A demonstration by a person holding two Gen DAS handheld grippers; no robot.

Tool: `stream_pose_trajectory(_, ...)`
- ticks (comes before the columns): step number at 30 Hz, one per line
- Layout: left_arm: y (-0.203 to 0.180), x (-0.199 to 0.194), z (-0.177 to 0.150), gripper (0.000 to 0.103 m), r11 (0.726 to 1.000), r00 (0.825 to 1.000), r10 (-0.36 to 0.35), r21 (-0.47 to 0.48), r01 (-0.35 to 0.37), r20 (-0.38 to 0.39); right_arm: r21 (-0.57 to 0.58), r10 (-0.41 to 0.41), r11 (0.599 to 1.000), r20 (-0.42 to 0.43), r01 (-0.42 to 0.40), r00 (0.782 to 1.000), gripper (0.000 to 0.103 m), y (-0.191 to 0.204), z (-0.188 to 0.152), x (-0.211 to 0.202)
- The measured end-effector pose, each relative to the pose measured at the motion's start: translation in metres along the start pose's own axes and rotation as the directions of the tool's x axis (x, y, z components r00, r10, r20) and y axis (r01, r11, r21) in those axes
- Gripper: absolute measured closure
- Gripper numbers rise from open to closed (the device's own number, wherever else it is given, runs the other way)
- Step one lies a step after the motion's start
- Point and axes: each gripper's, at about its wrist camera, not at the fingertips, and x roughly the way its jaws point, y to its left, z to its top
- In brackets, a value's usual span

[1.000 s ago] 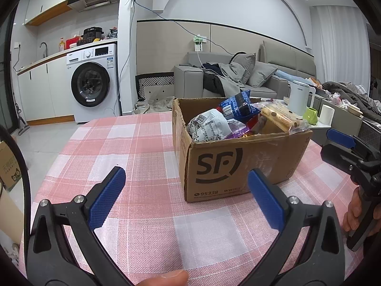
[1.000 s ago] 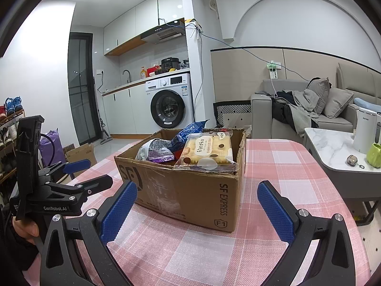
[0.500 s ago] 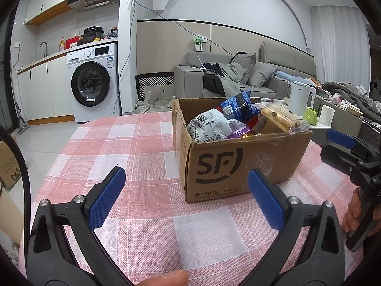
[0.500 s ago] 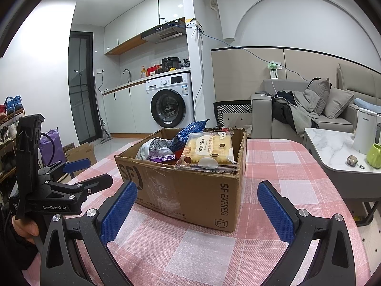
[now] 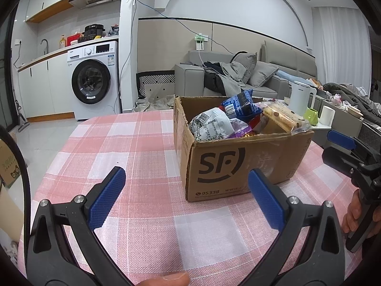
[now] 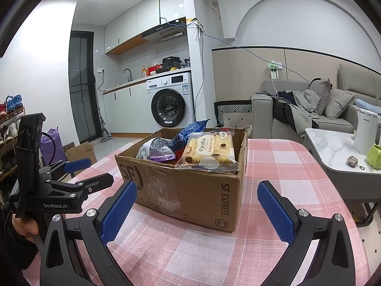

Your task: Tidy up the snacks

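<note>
**Snack box sat waiting, both grippers wide**

The table [image 5: 147, 143] held the box [image 5: 238, 166] at 1 o'clock from the left gripper [image 5: 185, 197]. Snacks [image 6: 209, 150] filled it. The right gripper [image 6: 197, 205], jaws apart and empty like the left's, faced it at 12.

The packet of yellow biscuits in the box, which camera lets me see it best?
The right wrist view. There the biscuit packet lies facing the camera at the near edge of the cardboard box, its printed top fully visible. In the left wrist view the same packet sits at the box's far side, seen edge-on and partly hidden.
</note>
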Motion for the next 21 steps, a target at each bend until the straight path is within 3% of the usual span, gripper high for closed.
stream_pose_trajectory(21, 0.0015, 0.0015, -0.0013, 0.001, 1.000, 1.000, 0.001, -0.009, -0.001, 0.003, -0.001, 0.000, 1.000, -0.001, 0.000, 1.000, 0.000, 0.0005, -0.0001, 0.0000)
